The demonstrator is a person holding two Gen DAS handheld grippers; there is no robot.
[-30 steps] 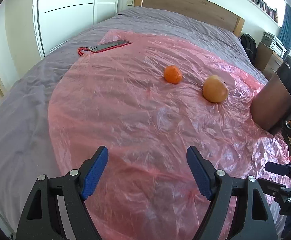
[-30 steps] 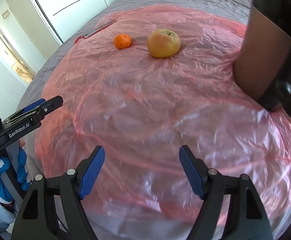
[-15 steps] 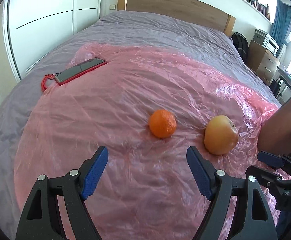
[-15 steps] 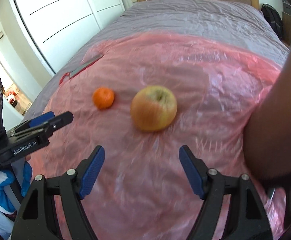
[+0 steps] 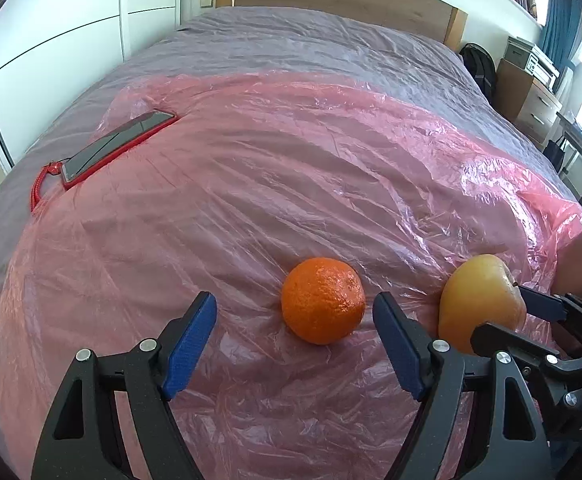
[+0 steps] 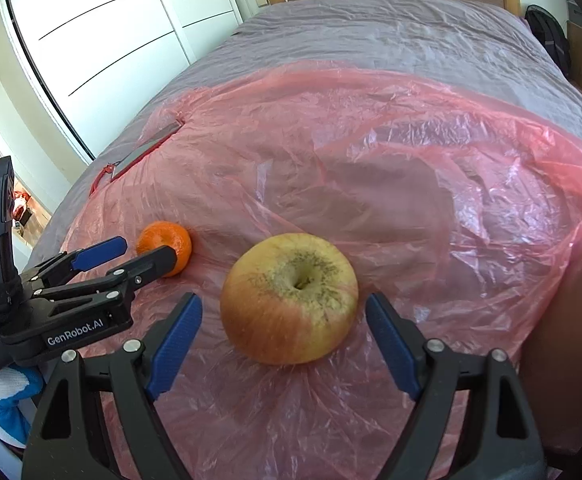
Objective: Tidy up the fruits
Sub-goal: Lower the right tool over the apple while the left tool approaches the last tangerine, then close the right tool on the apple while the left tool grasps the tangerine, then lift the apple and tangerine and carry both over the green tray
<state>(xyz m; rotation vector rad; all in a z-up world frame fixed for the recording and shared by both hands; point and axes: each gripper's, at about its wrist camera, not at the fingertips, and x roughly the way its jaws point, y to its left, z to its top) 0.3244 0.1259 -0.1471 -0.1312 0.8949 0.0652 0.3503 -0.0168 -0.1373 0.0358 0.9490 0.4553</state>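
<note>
Both grippers' fingers spread — left gripper (image 5: 294, 346) flanked the firm, pebbly orange (image 5: 323, 301), right gripper (image 6: 279, 345) the smooth, bruisable apple (image 6: 289, 298) — grip widest girth.

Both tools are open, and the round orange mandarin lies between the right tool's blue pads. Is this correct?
Not quite. The right wrist view shows the yellow-red apple between the right tool's pads; the round orange mandarin lies between the left tool's. Both are open.

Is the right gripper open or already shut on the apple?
Open. The right gripper straddles the apple, gaps showing beside both pads.
</note>
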